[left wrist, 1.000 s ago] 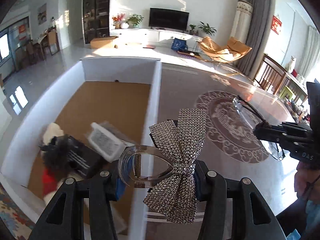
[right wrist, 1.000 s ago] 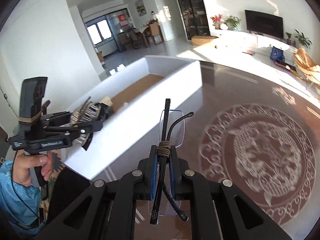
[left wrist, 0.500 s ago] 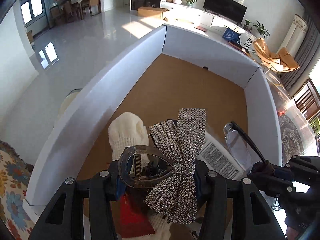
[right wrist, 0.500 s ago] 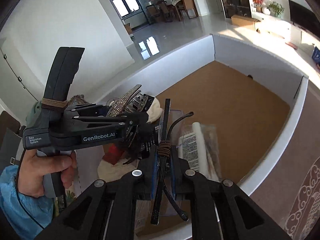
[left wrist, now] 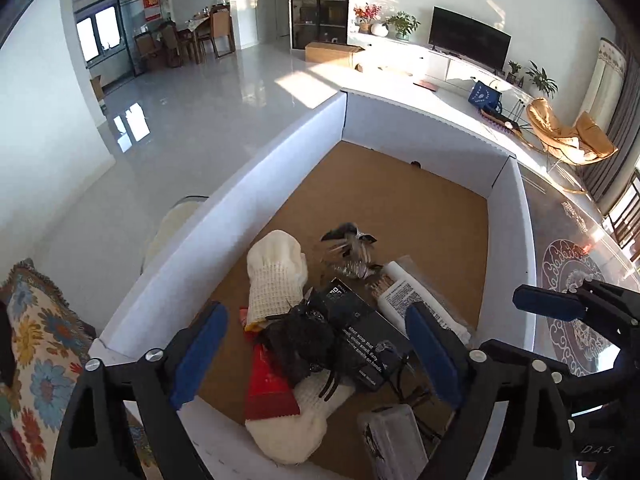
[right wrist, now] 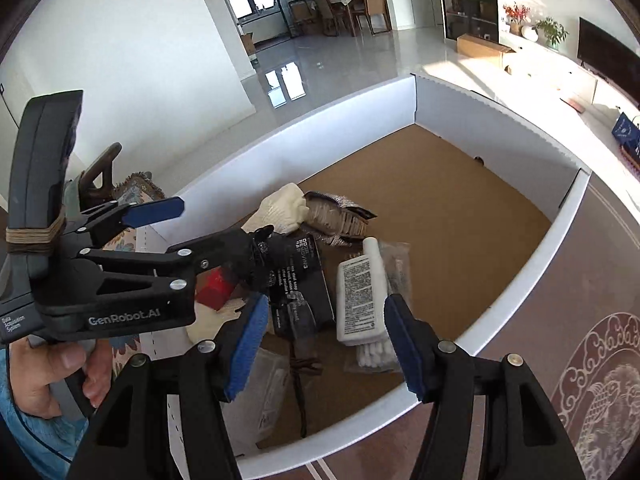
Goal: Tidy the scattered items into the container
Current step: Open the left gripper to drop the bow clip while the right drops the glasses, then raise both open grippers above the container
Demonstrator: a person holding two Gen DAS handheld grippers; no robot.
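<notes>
The white box (left wrist: pixel 280 168) with a cardboard floor fills both views. My left gripper (left wrist: pixel 316 344) hangs over its near end, its jaws opening wide with nothing between them. The rhinestone bow hair clip (left wrist: pixel 348 252) lies blurred on the floor beside a white knit glove (left wrist: pixel 276 272). My right gripper (right wrist: pixel 326 340) is opening too, with nothing pressed by its pads. The glasses (right wrist: pixel 303 364) lie below it across a black carton (right wrist: pixel 300 276). In the right wrist view the left gripper (right wrist: pixel 220 220) reaches in from the left and the clip (right wrist: pixel 340 216) lies beyond it.
A white tube (right wrist: pixel 360 288), cotton swabs (right wrist: pixel 374 356), a red packet (left wrist: pixel 268 384) and a black fluffy thing (left wrist: pixel 300 340) crowd the box's near end. The far half of its floor (left wrist: pixel 400 200) is bare. A glossy brown table (right wrist: pixel 592 380) lies right, a patterned cushion (left wrist: pixel 36 344) left.
Both grippers moved from beside the box to over it, then opened. The bow clip left the left gripper and the glasses left the right gripper; both now lie in the box.
</notes>
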